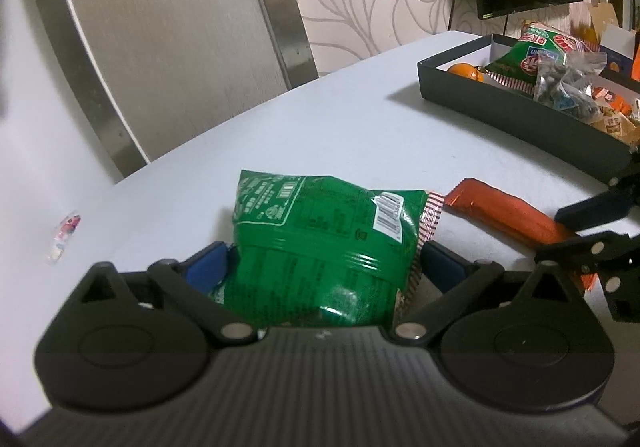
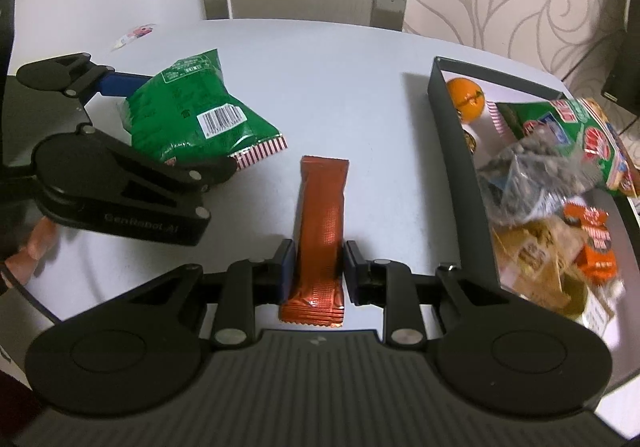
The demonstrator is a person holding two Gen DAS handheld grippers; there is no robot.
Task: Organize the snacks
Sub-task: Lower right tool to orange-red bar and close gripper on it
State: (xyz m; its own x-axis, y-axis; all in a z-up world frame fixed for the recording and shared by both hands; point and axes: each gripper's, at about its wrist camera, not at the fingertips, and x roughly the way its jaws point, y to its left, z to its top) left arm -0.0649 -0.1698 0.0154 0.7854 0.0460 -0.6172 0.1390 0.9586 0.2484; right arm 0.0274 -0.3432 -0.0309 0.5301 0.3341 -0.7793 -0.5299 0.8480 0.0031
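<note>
A green snack bag [image 1: 320, 247] lies on the white table [image 1: 340, 135] between the blue pads of my left gripper [image 1: 324, 263], whose jaws stand wide and do not squeeze it. The right wrist view shows that same bag [image 2: 192, 115] and left gripper [image 2: 180, 127] at the left. An orange-red snack bar [image 2: 322, 223] lies lengthwise between the fingers of my right gripper [image 2: 319, 267], which is shut on its near part. From the left wrist the bar [image 1: 504, 215] and right gripper [image 1: 576, 231] appear at the right. A black tray [image 2: 460, 167] on the right holds several snacks.
The tray [image 1: 520, 119] contains an orange ball [image 2: 468, 99], a green bag [image 2: 560, 123] and other packets. A small candy wrapper [image 2: 134, 34] lies near the table's far left edge. A chair back [image 1: 160, 47] stands behind the table. A person's fingers [image 2: 36, 243] grip the left tool.
</note>
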